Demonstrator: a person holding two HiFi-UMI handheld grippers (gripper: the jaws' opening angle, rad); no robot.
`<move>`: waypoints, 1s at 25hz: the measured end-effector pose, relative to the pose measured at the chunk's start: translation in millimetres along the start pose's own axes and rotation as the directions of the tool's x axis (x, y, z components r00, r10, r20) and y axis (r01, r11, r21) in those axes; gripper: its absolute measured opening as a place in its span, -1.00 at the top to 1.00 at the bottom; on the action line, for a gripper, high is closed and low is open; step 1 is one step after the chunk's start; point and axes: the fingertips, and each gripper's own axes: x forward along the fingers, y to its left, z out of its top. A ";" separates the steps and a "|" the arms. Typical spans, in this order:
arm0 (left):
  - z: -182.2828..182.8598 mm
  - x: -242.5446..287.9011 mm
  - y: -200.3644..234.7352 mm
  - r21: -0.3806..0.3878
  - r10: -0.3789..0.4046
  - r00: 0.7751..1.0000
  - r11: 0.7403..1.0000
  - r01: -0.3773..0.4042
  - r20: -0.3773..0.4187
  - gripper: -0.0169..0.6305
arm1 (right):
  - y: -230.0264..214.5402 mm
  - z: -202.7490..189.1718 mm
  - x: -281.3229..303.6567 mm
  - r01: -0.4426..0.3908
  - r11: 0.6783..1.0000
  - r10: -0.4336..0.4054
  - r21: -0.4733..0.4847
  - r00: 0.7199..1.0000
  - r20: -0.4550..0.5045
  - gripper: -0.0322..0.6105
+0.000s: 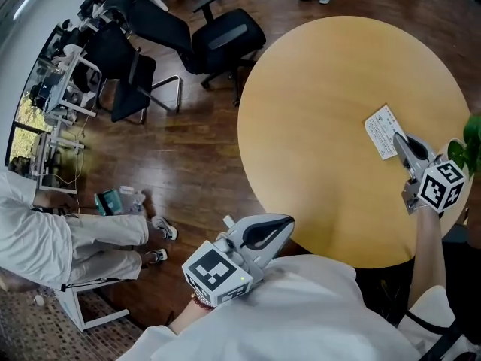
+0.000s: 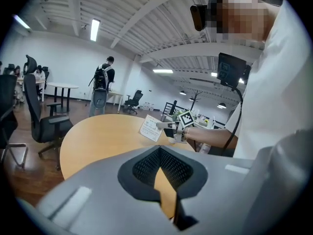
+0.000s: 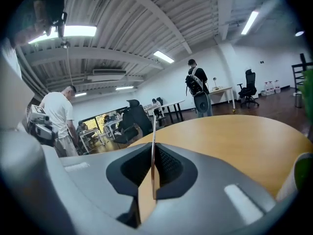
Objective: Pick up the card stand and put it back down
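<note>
The card stand (image 1: 381, 130) is a white printed card on the right side of the round wooden table (image 1: 323, 89). My right gripper (image 1: 398, 138) reaches in from the right edge, shut on the card's near end. In the right gripper view the card stand (image 3: 154, 131) shows edge-on as a thin upright sheet clamped between the pads of the right gripper (image 3: 153, 155). The left gripper (image 1: 284, 225) hovers at the table's near edge, shut and holding nothing. From the left gripper view, the card stand (image 2: 150, 128) and right gripper (image 2: 161, 126) sit across the table, beyond the left gripper (image 2: 159, 155).
Black office chairs (image 1: 218, 40) stand on the dark wood floor beyond the table's left side. A person in white (image 1: 68, 239) sits at lower left. A green plant (image 1: 473, 145) is at the right edge. Another person with a backpack (image 3: 198, 89) stands farther off.
</note>
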 end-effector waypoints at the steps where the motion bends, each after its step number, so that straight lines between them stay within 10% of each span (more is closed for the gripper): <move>1: -3.4 -3.3 -0.1 0.005 -0.017 1.000 1.000 0.017 0.007 0.94 | 16.4 -1.0 -6.3 -0.009 1.000 0.009 0.009 1.000 0.015 0.83; 10: -12.9 -34.9 2.4 -0.016 -0.174 0.979 0.984 0.176 0.107 0.95 | 134.9 -6.2 -53.6 0.014 1.000 -0.015 0.009 0.993 0.113 0.83; 25: -87.4 -174.4 -34.7 0.017 -0.434 0.881 0.898 0.439 0.189 0.95 | 375.6 -85.6 -160.5 0.209 0.977 -0.212 0.040 0.943 0.257 0.83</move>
